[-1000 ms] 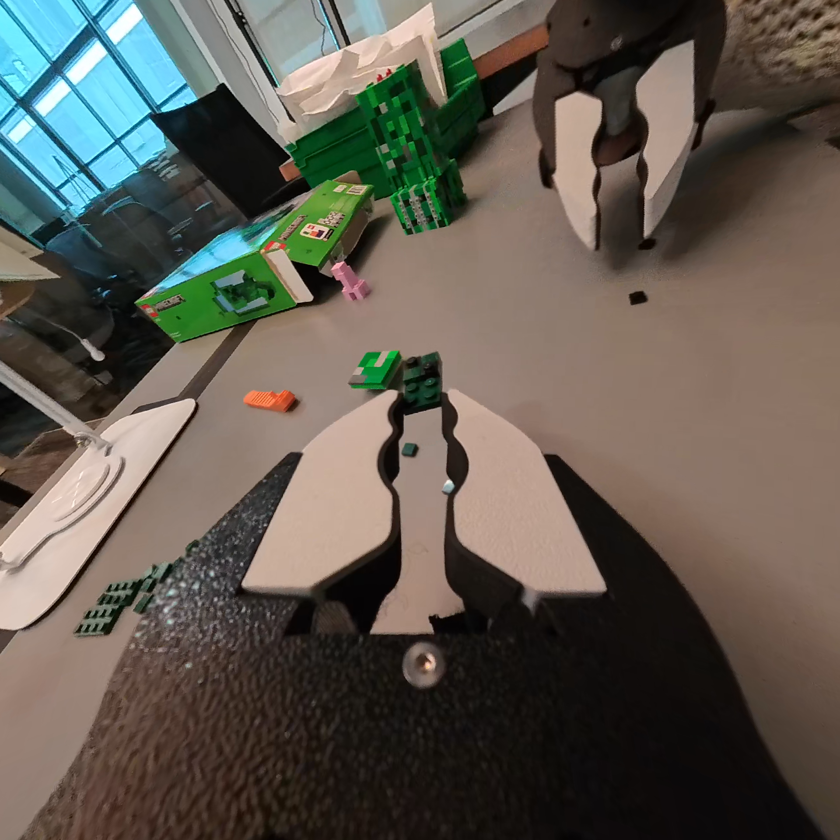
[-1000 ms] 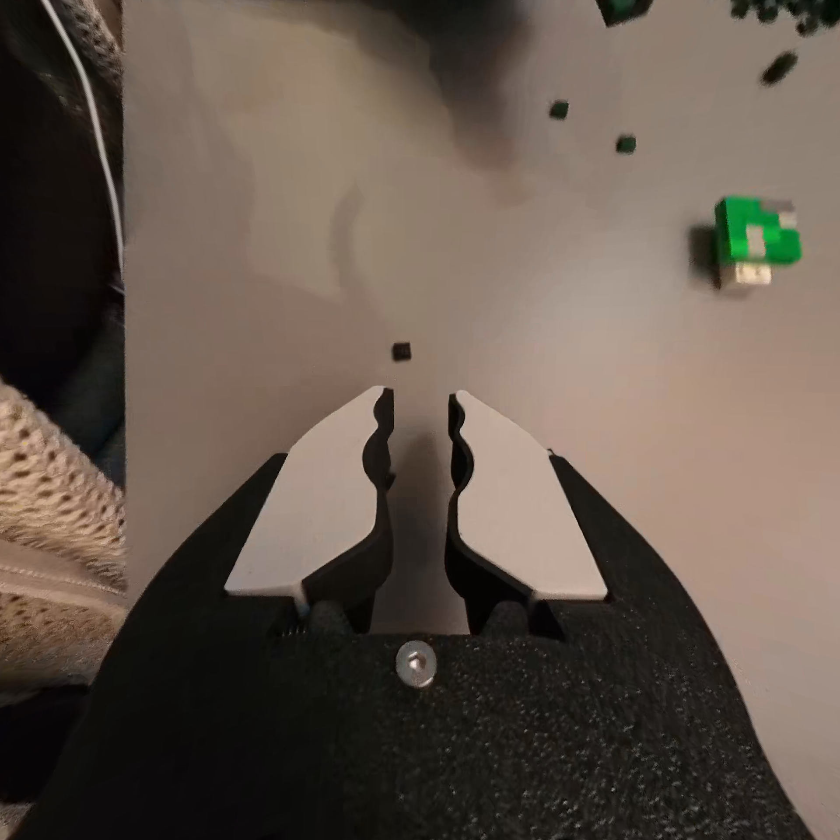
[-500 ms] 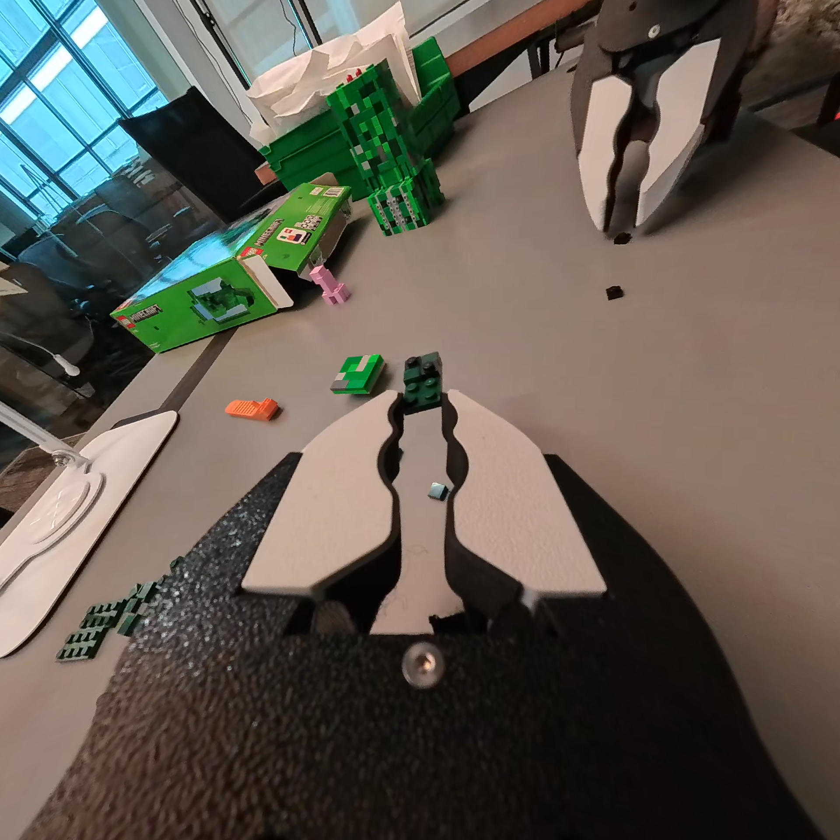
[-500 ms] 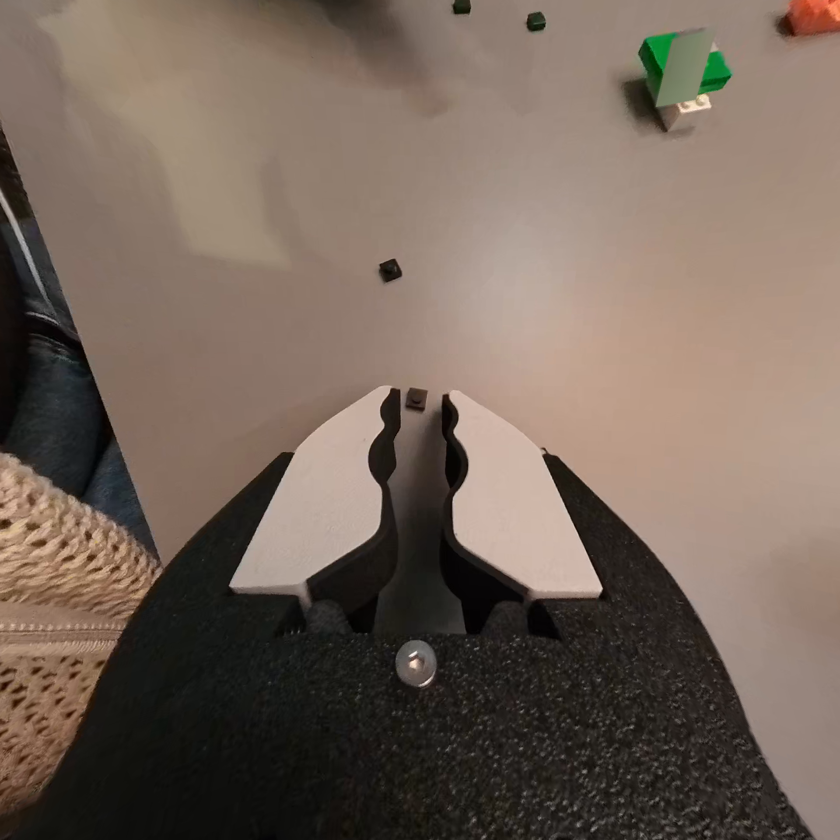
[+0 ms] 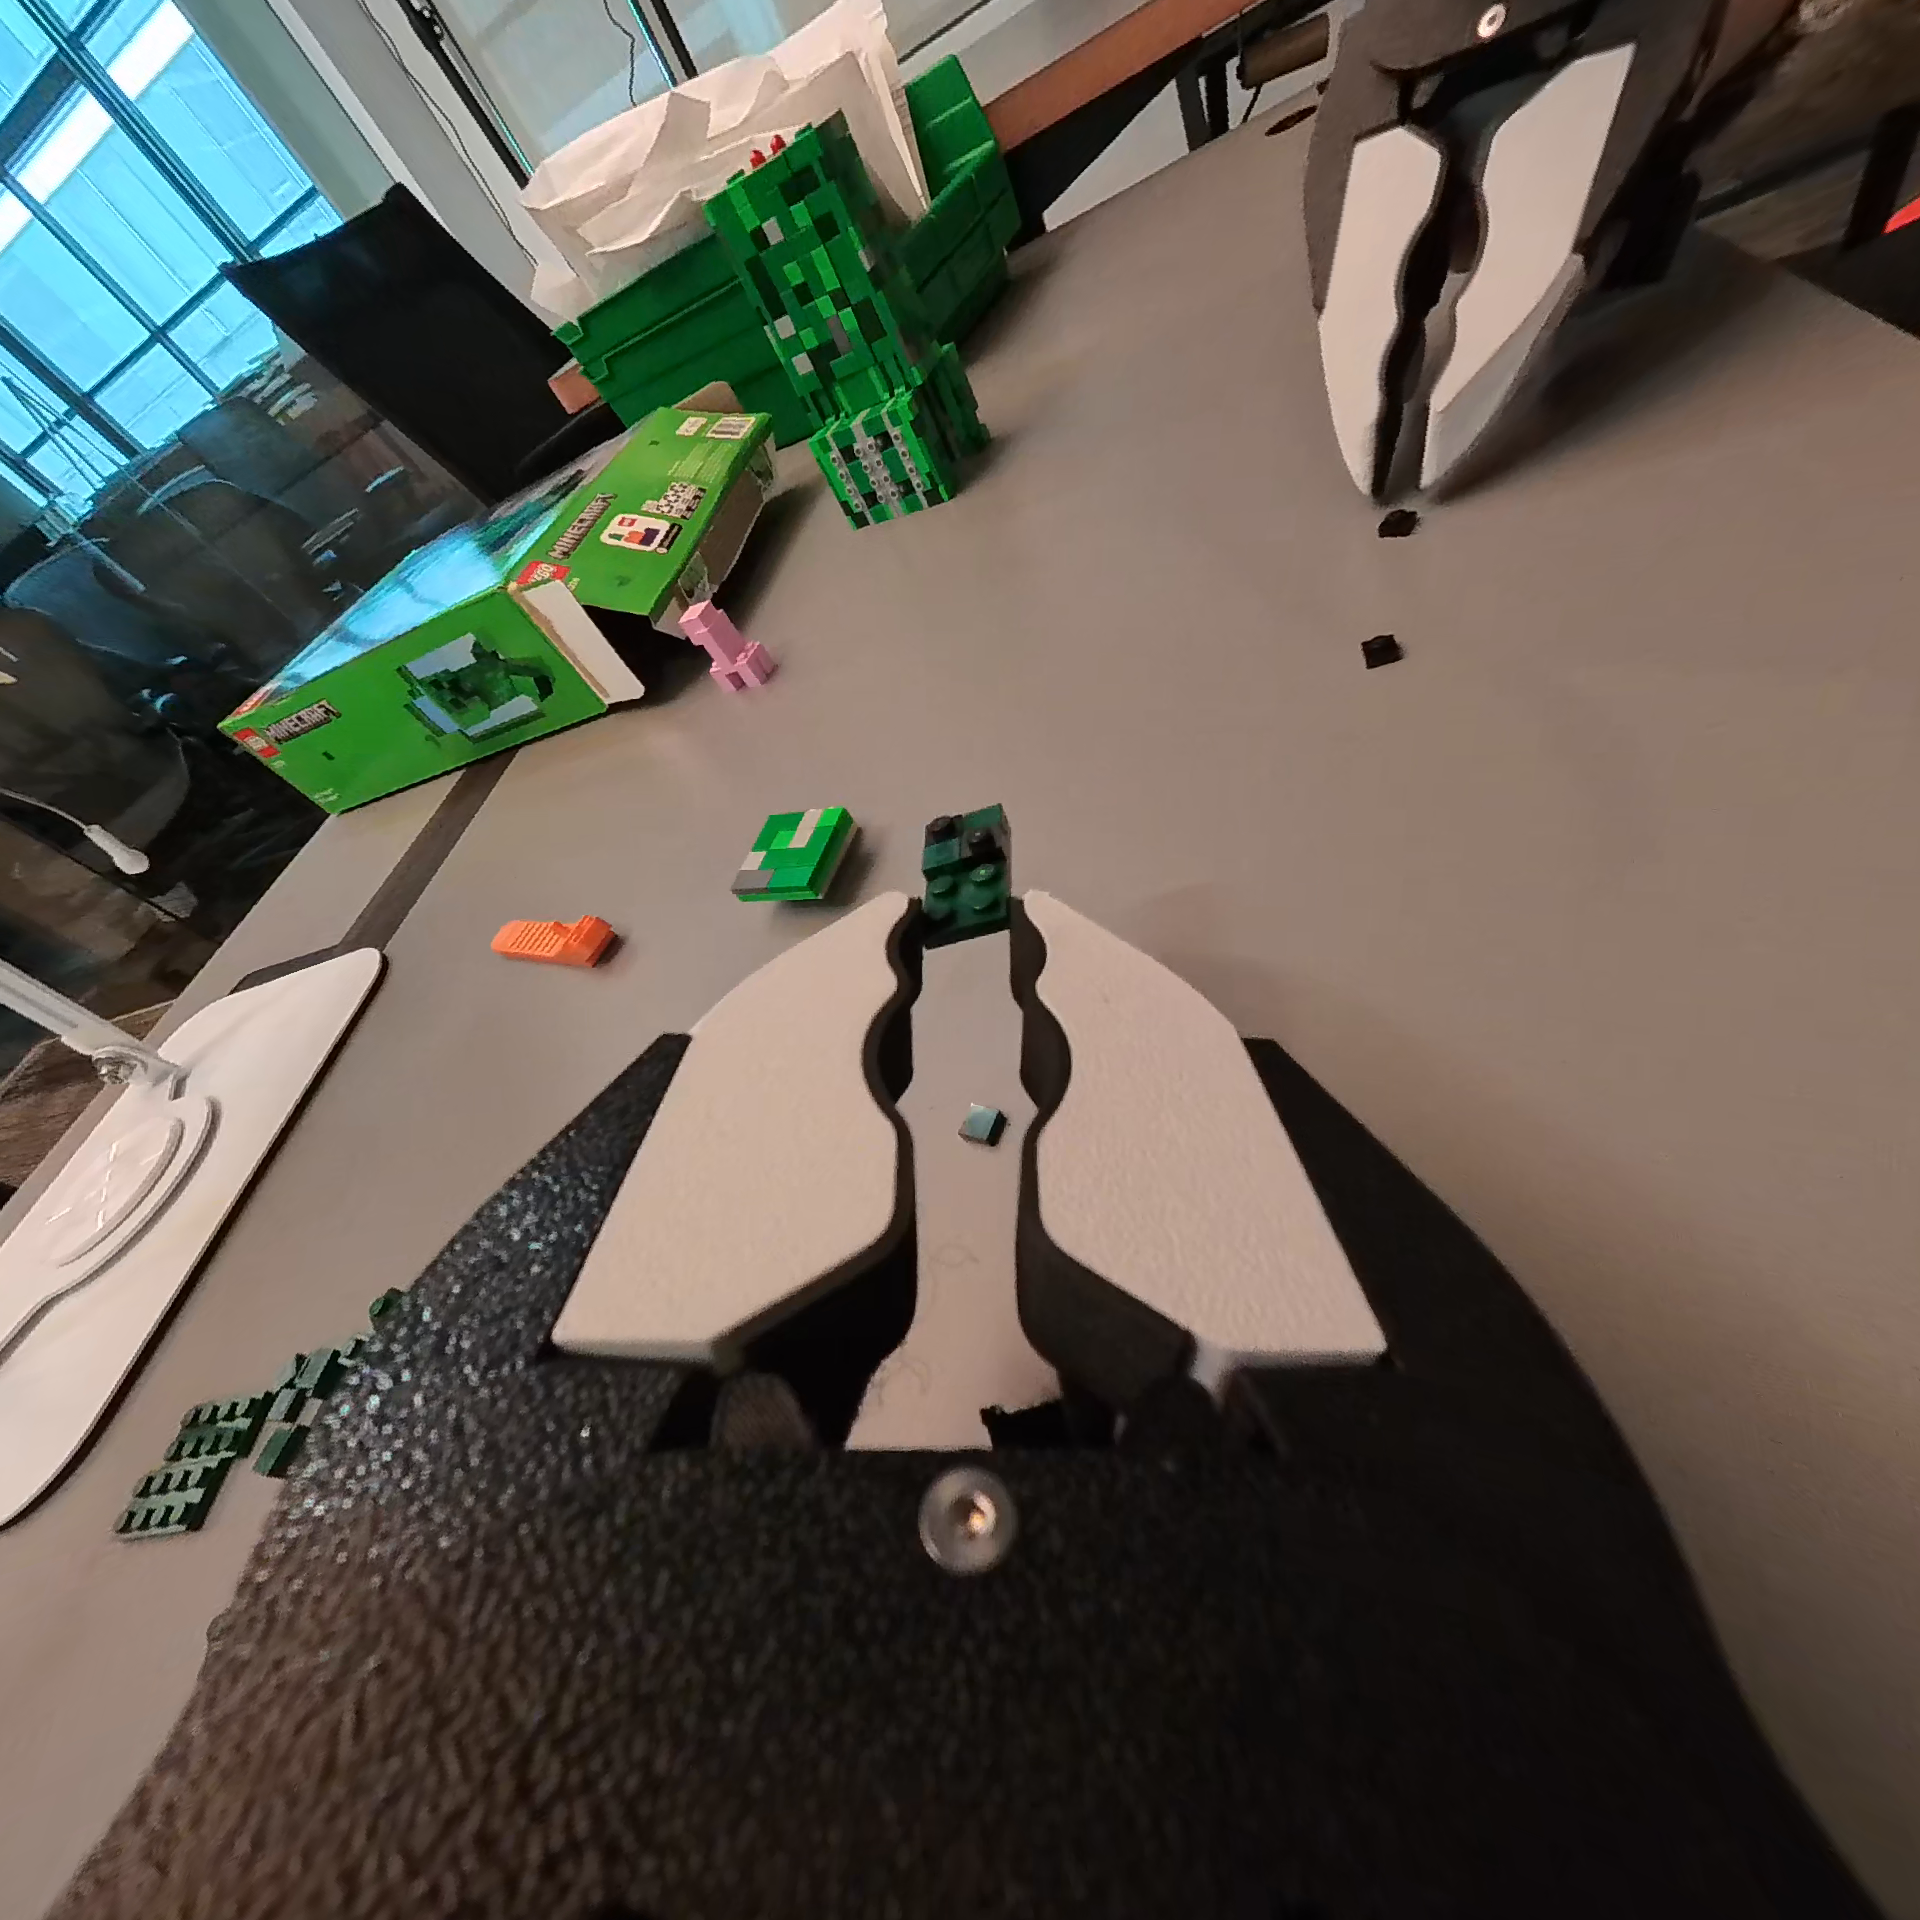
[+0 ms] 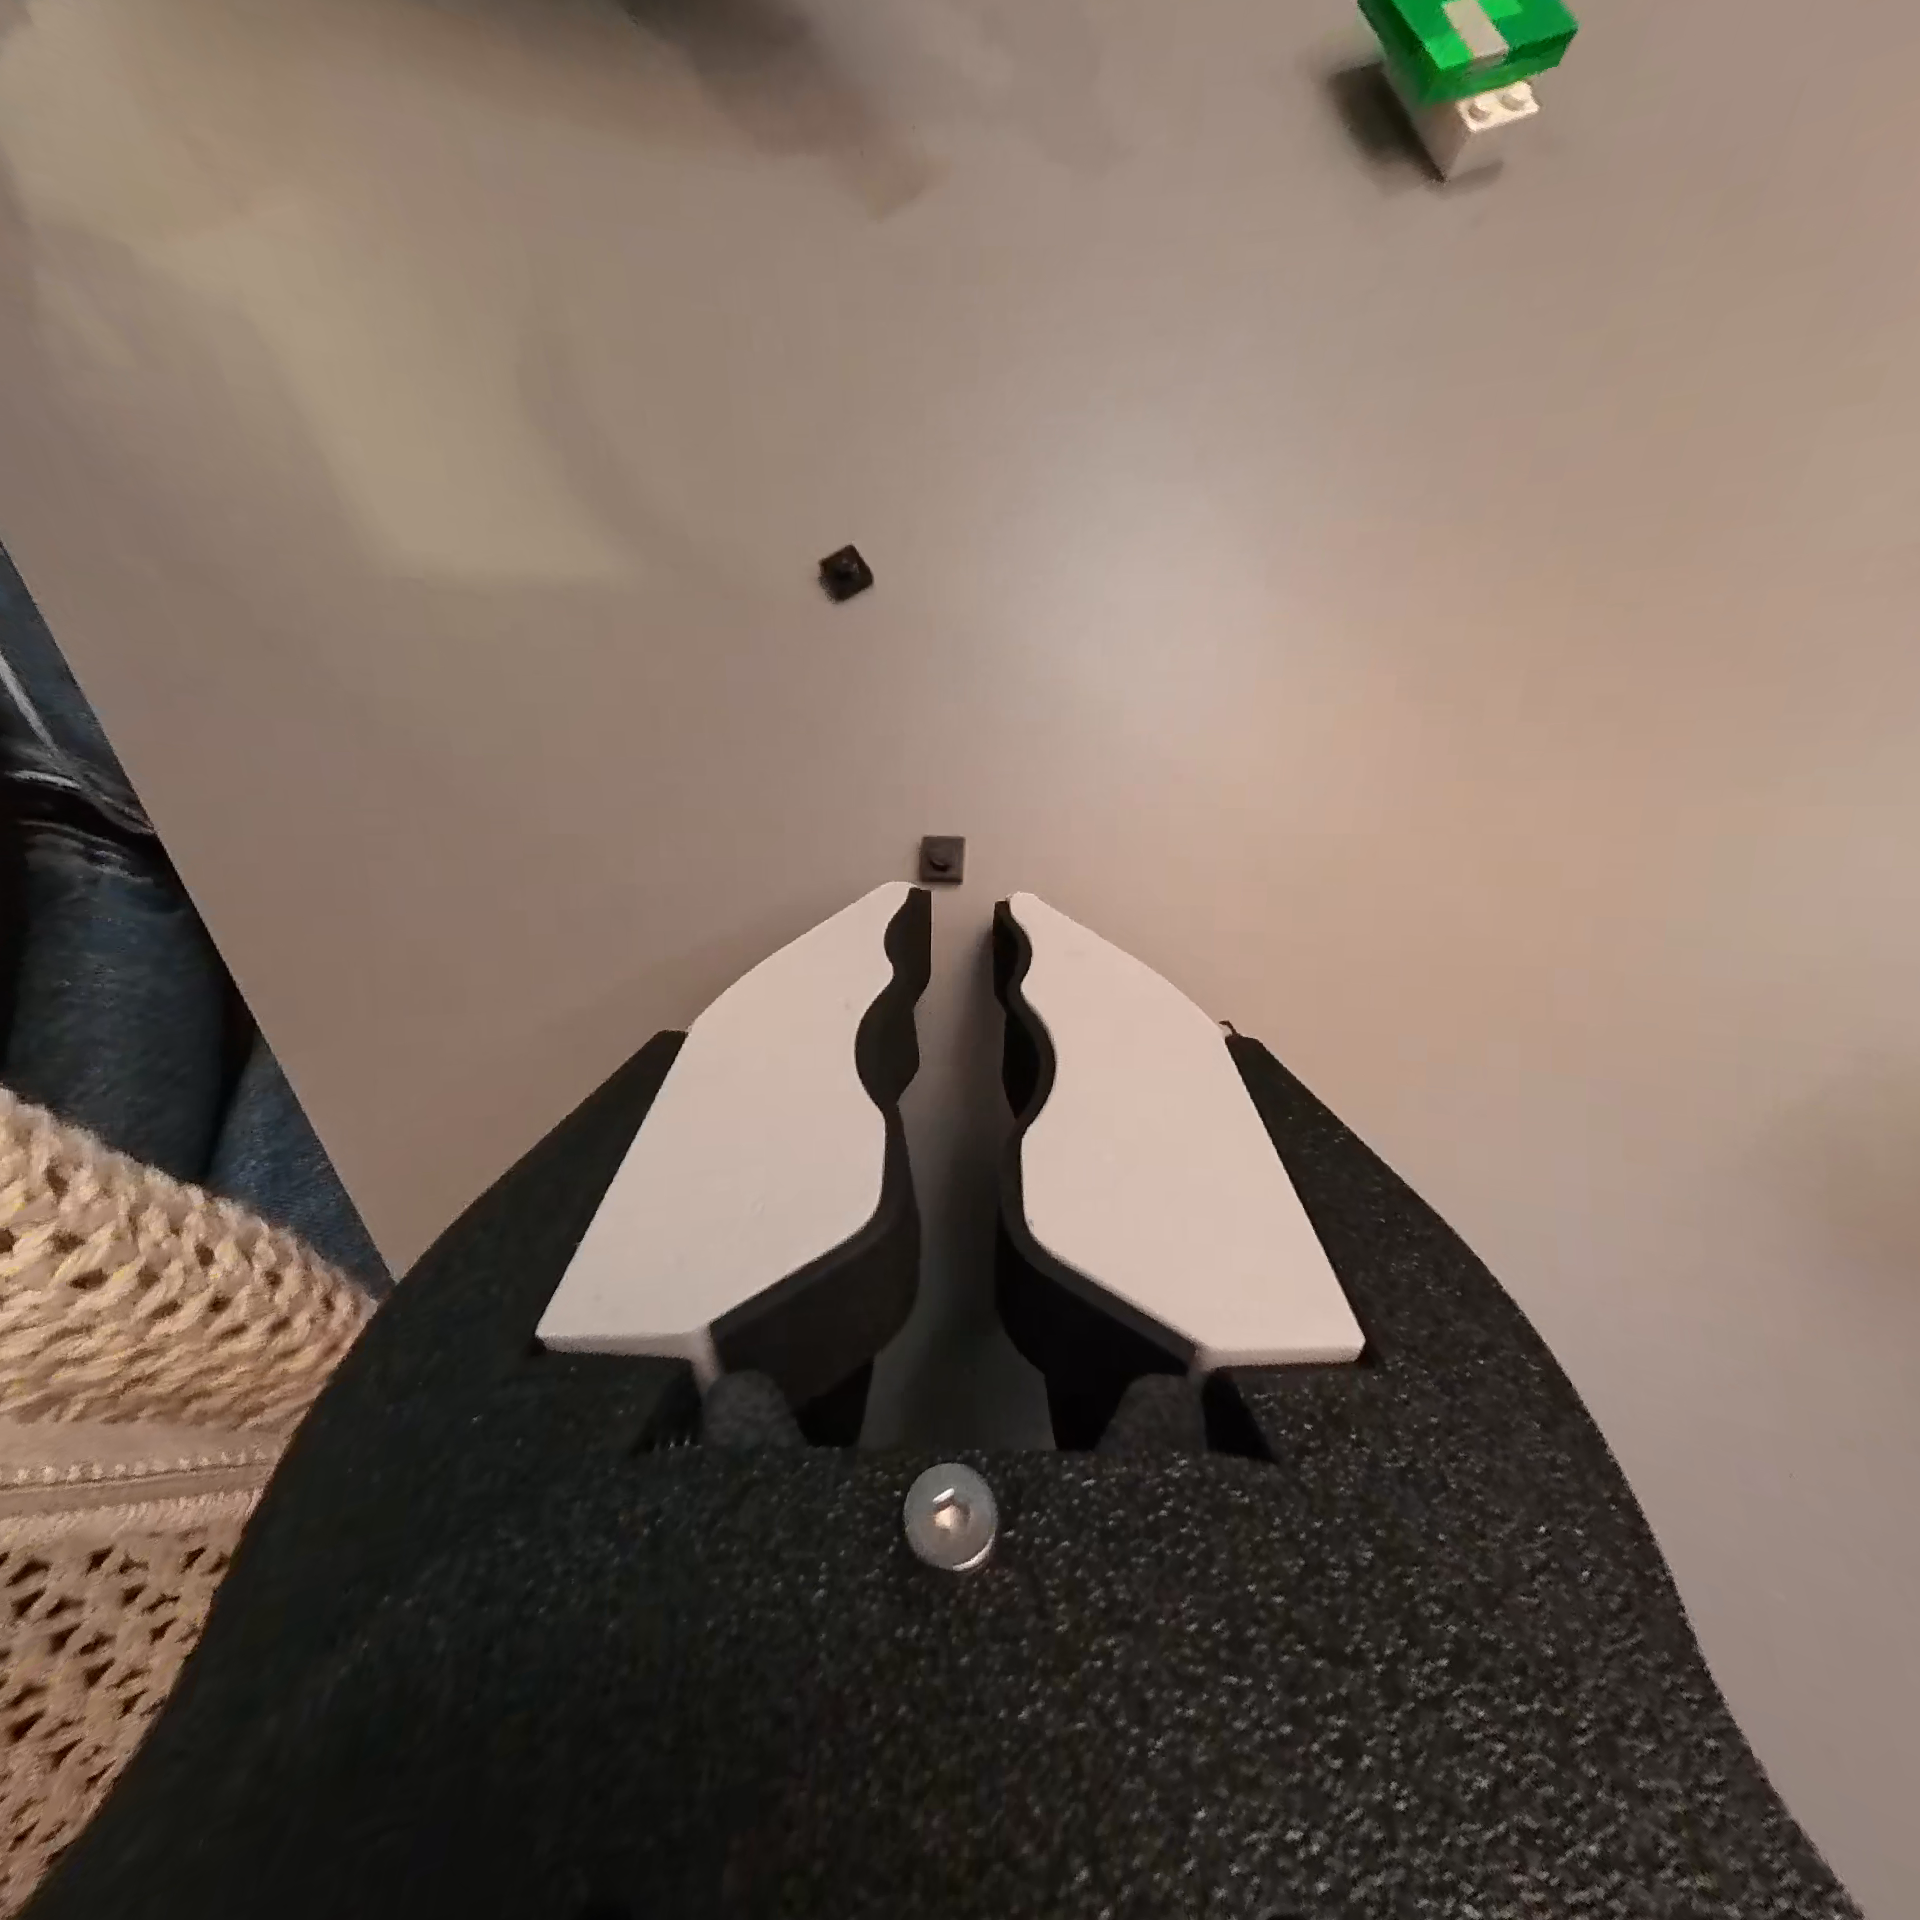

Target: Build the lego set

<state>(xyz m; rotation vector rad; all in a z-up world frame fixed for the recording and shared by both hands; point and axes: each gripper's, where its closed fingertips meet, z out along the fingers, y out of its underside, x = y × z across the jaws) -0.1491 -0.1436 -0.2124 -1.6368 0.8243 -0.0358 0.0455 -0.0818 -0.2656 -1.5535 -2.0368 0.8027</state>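
Note:
My left gripper (image 5: 966, 914) is shut on a small dark green brick assembly (image 5: 966, 868), held at its fingertips just above the grey table (image 5: 1351, 1039). My right gripper (image 6: 961, 902) is open by a narrow gap and empty. Its tips sit just short of a tiny black piece (image 6: 942, 859) lying on the table. In the left wrist view the right gripper (image 5: 1397, 488) points down right above that black piece (image 5: 1397, 523). A second black piece (image 6: 844, 574) lies farther on and also shows in the left wrist view (image 5: 1380, 651).
A green flat assembly (image 5: 795, 857), an orange separator (image 5: 556, 940), a pink figure (image 5: 727, 649), a green box (image 5: 499, 623) and a tall green model (image 5: 831, 270) stand left and back. Dark green plates (image 5: 218, 1455) and a white pad (image 5: 135, 1195) lie at left. The table edge and a knitted sleeve (image 6: 125, 1403) are near. The tips of one gripper are about 20 cm away from the tips of the other.
My right gripper has come down close to the nearer black piece and its jaws have narrowed. My left gripper has shifted slightly, still holding the dark green assembly.

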